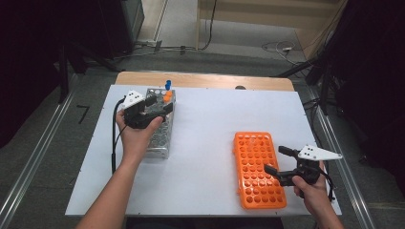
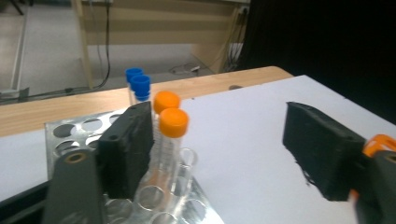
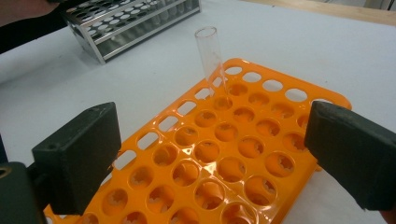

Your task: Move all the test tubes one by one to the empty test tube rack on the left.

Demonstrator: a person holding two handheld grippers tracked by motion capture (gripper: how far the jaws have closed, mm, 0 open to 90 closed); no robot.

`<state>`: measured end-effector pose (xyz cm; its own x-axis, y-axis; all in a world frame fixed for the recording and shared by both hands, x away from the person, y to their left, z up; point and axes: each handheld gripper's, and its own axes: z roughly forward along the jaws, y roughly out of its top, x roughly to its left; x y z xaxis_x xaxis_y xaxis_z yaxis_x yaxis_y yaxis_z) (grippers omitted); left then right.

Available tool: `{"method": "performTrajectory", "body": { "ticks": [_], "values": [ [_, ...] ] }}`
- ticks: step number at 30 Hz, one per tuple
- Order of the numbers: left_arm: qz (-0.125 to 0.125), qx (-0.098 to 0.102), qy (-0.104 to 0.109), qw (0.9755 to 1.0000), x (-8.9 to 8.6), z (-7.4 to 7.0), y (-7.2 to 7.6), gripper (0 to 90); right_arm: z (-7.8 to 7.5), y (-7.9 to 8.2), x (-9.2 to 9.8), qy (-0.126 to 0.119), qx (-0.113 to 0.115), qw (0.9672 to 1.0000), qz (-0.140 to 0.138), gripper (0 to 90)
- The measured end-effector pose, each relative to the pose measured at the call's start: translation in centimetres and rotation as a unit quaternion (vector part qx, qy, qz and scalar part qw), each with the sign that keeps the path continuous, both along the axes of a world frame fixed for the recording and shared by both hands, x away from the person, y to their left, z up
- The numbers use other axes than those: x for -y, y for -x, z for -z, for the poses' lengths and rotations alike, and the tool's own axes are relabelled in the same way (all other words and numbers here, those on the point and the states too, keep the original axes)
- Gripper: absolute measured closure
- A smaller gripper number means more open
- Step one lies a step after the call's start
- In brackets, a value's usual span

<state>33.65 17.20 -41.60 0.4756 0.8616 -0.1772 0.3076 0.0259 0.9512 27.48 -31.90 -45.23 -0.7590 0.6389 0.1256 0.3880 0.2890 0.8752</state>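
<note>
My left tongs point(image 2: 224, 154) hang spread beside the orange-capped tube point(image 2: 170, 140), right tongs point(image 3: 215, 163) spread too: light, slick, brittle, so I'd pinch under the cap.

The counter point(image 1: 205, 138) is viewed from above, facing forward. Each hand-held gripper view sits close and low. The orange rack point(image 1: 259, 169) is shared by the high and right views.

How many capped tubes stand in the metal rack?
4: two blue-capped tubes at the metal rack's far end, two orange-capped tubes just nearer. Others may be hidden behind the left jaw.
</note>
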Motion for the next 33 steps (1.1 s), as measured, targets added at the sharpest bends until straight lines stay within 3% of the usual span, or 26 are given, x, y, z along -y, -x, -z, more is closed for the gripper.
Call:
{"method": "performTrajectory", "body": {
  "ticks": [2, 6, 11, 22, 29, 33],
  "values": [
    [0.007, -0.002, 0.008, 0.9999, 0.2, -0.1, 1.0, 11.8, 0.0, -0.2, -0.1, -0.005, -0.001, 1.0000, 0.002, 2.6],
    [0.019, -0.002, 0.009, 0.9998, 0.5, 0.0, 2.7, 2.5, -0.2, -0.5, -0.3, -0.011, -0.003, 0.9999, 0.004, 2.7],
    [0.036, 0.003, 0.013, 0.9993, 0.8, -0.1, 5.0, 0.0, -0.4, -0.8, -1.2, 0.001, 0.005, 1.0000, 0.004, 2.7],
    [0.067, 0.004, 0.018, 0.9976, 1.4, 0.4, 9.3, 0.0, -0.9, -2.3, -2.7, -0.008, 0.000, 0.9998, 0.018, 6.0],
    [0.075, -0.005, 0.015, 0.9971, 1.9, 1.3, 10.3, 0.0, -0.2, -3.8, -3.9, 0.006, -0.003, 0.9996, 0.027, 16.4],
    [0.078, -0.009, 0.013, 0.9968, 2.1, 1.6, 10.5, 0.0, 0.4, -4.7, -4.5, 0.012, -0.017, 0.9996, 0.020, 30.7]
  ]
}}
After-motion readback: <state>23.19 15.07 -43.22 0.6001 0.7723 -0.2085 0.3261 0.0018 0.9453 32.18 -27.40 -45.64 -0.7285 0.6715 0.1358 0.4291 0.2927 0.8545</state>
